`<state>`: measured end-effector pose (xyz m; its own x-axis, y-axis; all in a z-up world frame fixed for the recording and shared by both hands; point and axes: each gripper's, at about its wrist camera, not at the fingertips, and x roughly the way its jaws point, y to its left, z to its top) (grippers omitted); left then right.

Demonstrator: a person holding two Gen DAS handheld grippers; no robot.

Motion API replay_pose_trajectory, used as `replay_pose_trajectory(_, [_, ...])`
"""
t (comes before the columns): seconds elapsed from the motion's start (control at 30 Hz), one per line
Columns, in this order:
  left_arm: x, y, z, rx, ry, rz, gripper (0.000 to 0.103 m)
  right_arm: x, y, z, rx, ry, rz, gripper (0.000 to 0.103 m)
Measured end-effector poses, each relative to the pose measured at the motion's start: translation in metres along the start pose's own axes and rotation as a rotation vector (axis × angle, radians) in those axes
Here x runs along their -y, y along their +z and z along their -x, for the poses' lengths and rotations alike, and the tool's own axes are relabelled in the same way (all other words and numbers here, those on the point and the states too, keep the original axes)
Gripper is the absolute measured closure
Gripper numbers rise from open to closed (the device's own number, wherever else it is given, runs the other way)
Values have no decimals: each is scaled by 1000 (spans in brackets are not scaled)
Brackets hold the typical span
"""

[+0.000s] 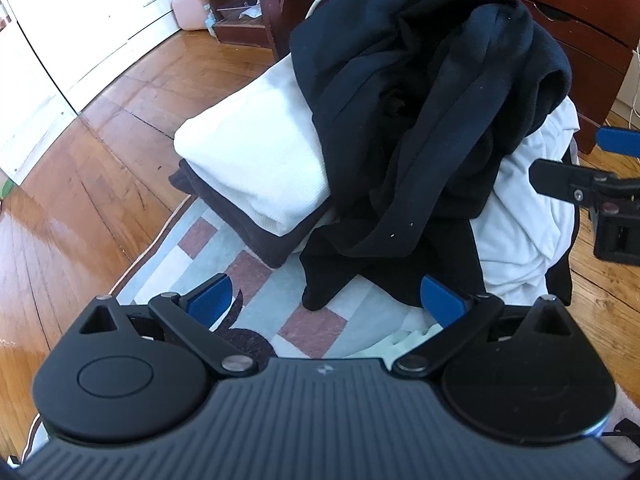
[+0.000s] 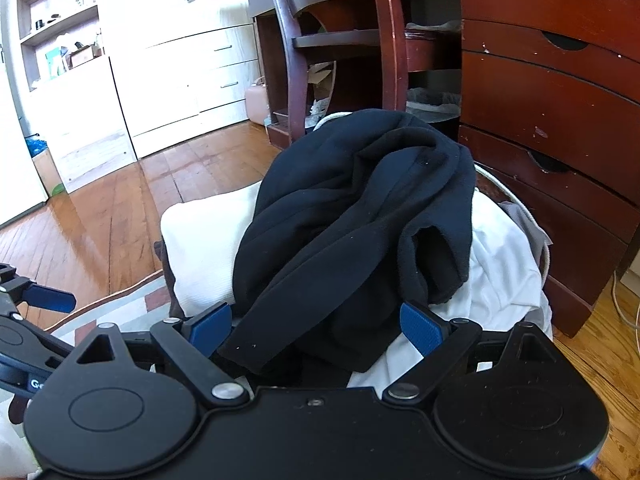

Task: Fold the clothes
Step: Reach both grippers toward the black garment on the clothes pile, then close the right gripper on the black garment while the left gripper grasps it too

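Observation:
A crumpled dark navy garment [image 1: 420, 120] lies heaped over a pile of clothes. Under it on the left sits a folded white garment [image 1: 256, 160] on a folded dark brown one [image 1: 240, 224]. A loose white garment [image 1: 524, 216] spills out on the right. My left gripper [image 1: 326, 302] stands open just short of the navy garment's hanging end, holding nothing. My right gripper [image 2: 316, 326] is open with the navy garment's [image 2: 352, 232] lower edge lying between its blue pads [image 2: 420, 326]. The right gripper [image 1: 592, 188] also shows at the left wrist view's right edge.
The pile rests on a patterned rug [image 1: 224, 264] over a wooden floor [image 1: 100, 160]. A dark red wooden dresser [image 2: 552, 128] stands behind on the right, a chair frame [image 2: 292, 60] behind the pile, white drawers [image 2: 192, 80] at the back left. A basket rim [image 2: 536, 224] curves around the loose clothes.

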<state>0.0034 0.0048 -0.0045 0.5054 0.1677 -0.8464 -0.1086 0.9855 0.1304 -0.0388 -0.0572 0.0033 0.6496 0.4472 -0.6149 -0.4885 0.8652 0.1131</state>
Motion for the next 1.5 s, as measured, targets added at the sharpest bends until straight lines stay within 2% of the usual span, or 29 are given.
replay_pose_trajectory(0.23, [-14, 1, -1, -2, 6, 71, 0, -9, 0, 3, -10, 40, 31, 9])
replay_pose_trajectory(0.5, [-15, -1, -4, -23, 7, 69, 0, -13, -3, 2, -27, 39, 48, 9])
replay_pose_trajectory(0.73, [-16, 1, -1, -17, 0, 80, 0, -11, -3, 1, 17, 50, 45, 9])
replay_pose_trajectory(0.97, [-20, 6, -3, -19, 10, 88, 1, -8, -4, -3, 0, 66, 38, 9])
replay_pose_trajectory(1.03, [-24, 8, -6, -11, 6, 93, 0, -2, -1, -6, 5, 94, 60, 9])
replay_pose_trajectory(1.13, [-31, 13, -14, -6, 4, 111, 1, 23, 9, -10, 44, 49, 78, 9])
replay_pose_trajectory(1.2, [-37, 16, -21, -6, -26, 141, 1, 43, 16, -13, 65, 8, 75, 9])
replay_pose_trajectory(1.23, [-37, 17, -23, 15, -64, 147, 1, 54, 18, -14, 81, 9, 68, 9])
replay_pose_trajectory(1.27, [-38, 18, -24, 36, -103, 152, 1, 65, 21, -17, 82, 31, 46, 9])
replay_pose_trajectory(1.33, [-29, 22, -23, 99, -129, 95, 1, 88, 22, -27, 69, 95, -36, 9])
replay_pose_trajectory(1.4, [-18, 25, -24, 156, -119, 20, 1, 111, 21, -40, 42, 178, -156, 9])
replay_pose_trajectory(1.5, [-12, 26, -39, 171, -169, -36, 3, 135, 18, -65, 1, 229, -316, 9])
